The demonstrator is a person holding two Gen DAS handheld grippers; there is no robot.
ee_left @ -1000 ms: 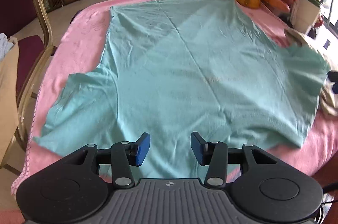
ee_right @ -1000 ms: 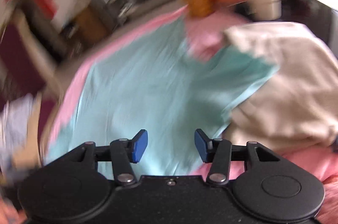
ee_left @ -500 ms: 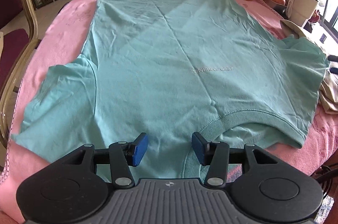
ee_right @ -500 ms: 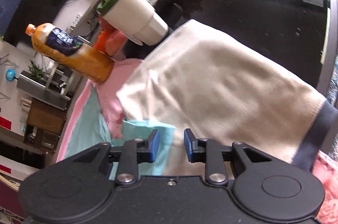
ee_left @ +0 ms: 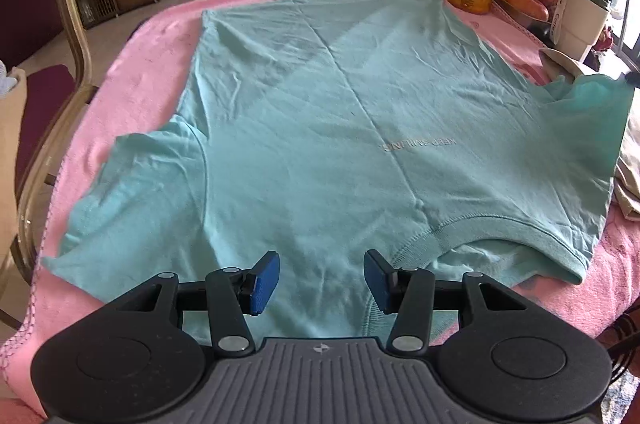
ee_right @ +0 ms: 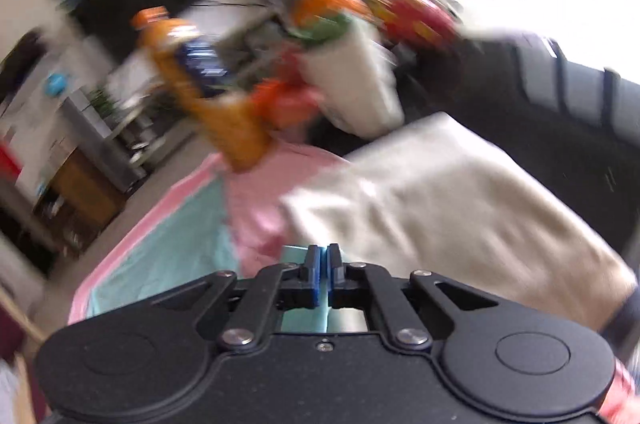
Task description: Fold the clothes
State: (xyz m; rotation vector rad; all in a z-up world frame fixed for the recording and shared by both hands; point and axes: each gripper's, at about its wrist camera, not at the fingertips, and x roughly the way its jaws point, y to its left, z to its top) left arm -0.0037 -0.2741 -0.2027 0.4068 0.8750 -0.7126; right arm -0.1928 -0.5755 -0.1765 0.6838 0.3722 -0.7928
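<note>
Folding has barely begun: our teal T-shirt (ee_left: 320, 128) lies spread flat across the pink-covered table (ee_left: 160, 24), no fold made. Our right claw (ee_right: 323, 274) is clenched on its sleeve at lower centre; our left claw (ee_left: 320, 280) hangs released above the collar.

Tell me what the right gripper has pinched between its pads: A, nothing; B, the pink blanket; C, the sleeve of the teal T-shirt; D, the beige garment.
C: in the right wrist view the right gripper is shut with teal T-shirt fabric caught between its blue pads.
</note>
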